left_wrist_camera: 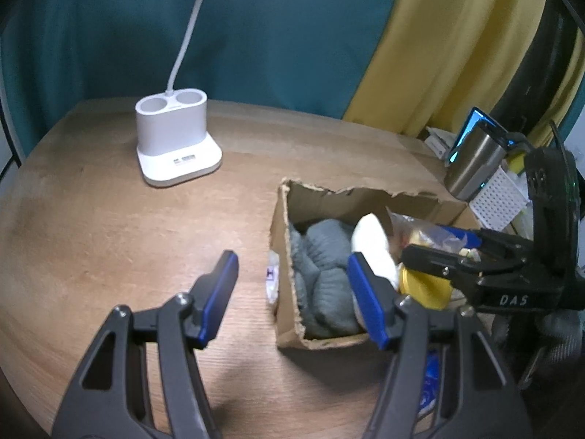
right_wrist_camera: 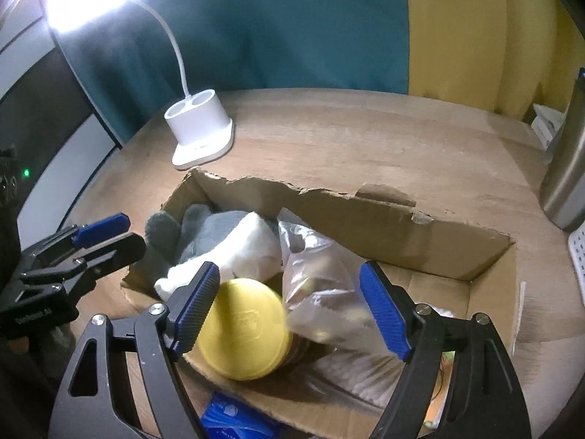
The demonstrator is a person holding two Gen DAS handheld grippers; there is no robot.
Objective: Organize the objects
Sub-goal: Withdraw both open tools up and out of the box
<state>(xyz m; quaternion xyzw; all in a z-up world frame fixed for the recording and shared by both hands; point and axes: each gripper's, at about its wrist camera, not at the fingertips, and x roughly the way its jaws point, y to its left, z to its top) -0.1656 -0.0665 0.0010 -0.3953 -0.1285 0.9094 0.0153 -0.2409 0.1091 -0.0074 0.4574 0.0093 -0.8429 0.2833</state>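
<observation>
My round wooden tabletop (left_wrist_camera: 109,219) carries a torn cardboard box (right_wrist_camera: 365,219) — teal-and-yellow curtain (left_wrist_camera: 292,36) behind; both grippers — left gripper (left_wrist_camera: 292,292), right gripper (right_wrist_camera: 289,303) — gape, holding nothing.

Your left gripper (left_wrist_camera: 292,298) is hovering with its blue-padded jaws apart and nothing between them, one finger over the bare wooden table (left_wrist_camera: 109,237), the other over the near edge of the torn cardboard box (left_wrist_camera: 283,314). Inside the box, a grey cloth (left_wrist_camera: 323,274), a white bundle (left_wrist_camera: 373,247), a clear plastic bag (left_wrist_camera: 424,232) and a yellow lid (left_wrist_camera: 426,287) are lying packed together. Your right gripper (left_wrist_camera: 433,247) is reaching in from the right above the bag and lid. A white lamp base (left_wrist_camera: 175,146) is standing farther back, well apart from the box. A steel cup (left_wrist_camera: 473,161) is sitting at the table's right edge.
</observation>
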